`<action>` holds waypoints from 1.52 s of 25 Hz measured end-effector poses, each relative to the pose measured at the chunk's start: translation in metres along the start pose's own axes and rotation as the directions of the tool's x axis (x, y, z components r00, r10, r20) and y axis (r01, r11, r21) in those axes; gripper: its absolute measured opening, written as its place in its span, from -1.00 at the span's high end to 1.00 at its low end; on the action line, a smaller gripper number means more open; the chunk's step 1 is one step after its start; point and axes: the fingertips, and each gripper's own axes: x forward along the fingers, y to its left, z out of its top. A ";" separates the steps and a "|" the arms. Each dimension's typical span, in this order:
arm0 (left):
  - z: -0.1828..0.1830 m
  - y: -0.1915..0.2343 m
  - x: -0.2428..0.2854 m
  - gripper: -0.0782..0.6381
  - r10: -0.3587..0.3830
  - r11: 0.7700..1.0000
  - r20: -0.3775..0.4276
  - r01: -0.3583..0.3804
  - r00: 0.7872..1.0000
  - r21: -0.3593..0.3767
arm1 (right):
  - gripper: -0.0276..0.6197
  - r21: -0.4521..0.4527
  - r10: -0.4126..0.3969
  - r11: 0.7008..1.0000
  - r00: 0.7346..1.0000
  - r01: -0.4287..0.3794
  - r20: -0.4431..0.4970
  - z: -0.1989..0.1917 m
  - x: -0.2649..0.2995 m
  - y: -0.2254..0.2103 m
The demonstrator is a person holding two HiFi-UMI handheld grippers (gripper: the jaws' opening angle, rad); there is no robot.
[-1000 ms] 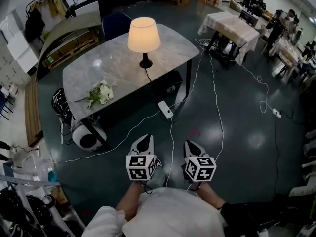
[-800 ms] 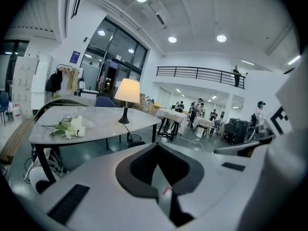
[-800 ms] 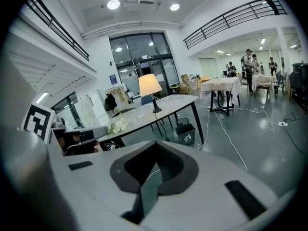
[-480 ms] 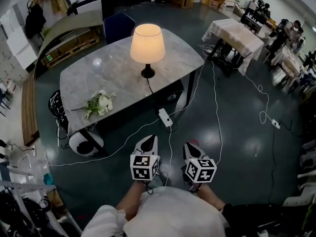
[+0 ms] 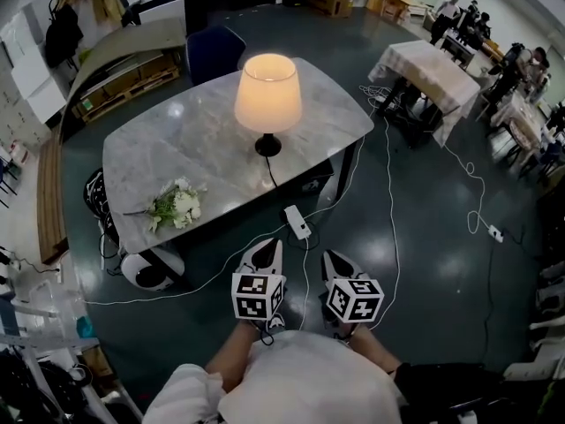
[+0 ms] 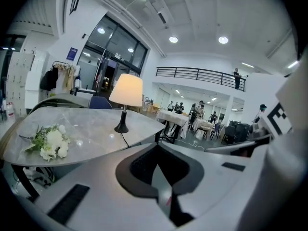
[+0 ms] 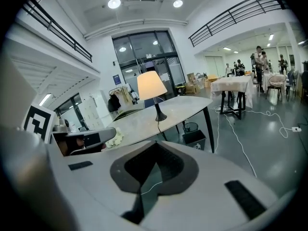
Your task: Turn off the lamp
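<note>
The lit table lamp point(image 5: 267, 104) is glowing near the marble table's point(image 5: 194, 140) front edge, while the left gripper point(image 5: 263, 254) and right gripper point(image 5: 334, 261) are hovering closed, empty, well apart from it.

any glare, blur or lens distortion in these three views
head view: sharp, edges bowed by the wide lens, glare patches on the floor and table; left gripper view: heavy fisheye, black corners, lamp bright but not blown out; right gripper view: same fisheye, railings curved
</note>
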 end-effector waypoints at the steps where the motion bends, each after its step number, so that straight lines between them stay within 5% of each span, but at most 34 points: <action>1: 0.000 0.001 0.004 0.76 -0.004 1.000 -0.003 0.004 1.000 -0.001 | 0.92 0.004 -0.004 1.000 1.000 0.004 -0.001 0.002 0.003 -0.003; 17: -0.007 0.015 0.031 0.76 -0.007 0.999 -0.034 0.006 0.999 -0.041 | 0.92 0.011 -0.031 0.999 0.998 0.032 -0.051 0.009 0.030 -0.024; 30: 0.007 0.006 0.066 0.76 0.107 0.991 -0.017 -0.108 0.994 -0.074 | 0.92 -0.068 0.135 0.988 0.985 -0.142 -0.109 0.046 0.078 -0.037; 38: 0.008 -0.014 0.107 0.76 0.210 0.971 -0.030 -0.212 0.977 -0.111 | 0.92 -0.094 0.221 0.966 0.960 -0.239 -0.174 0.065 0.102 -0.080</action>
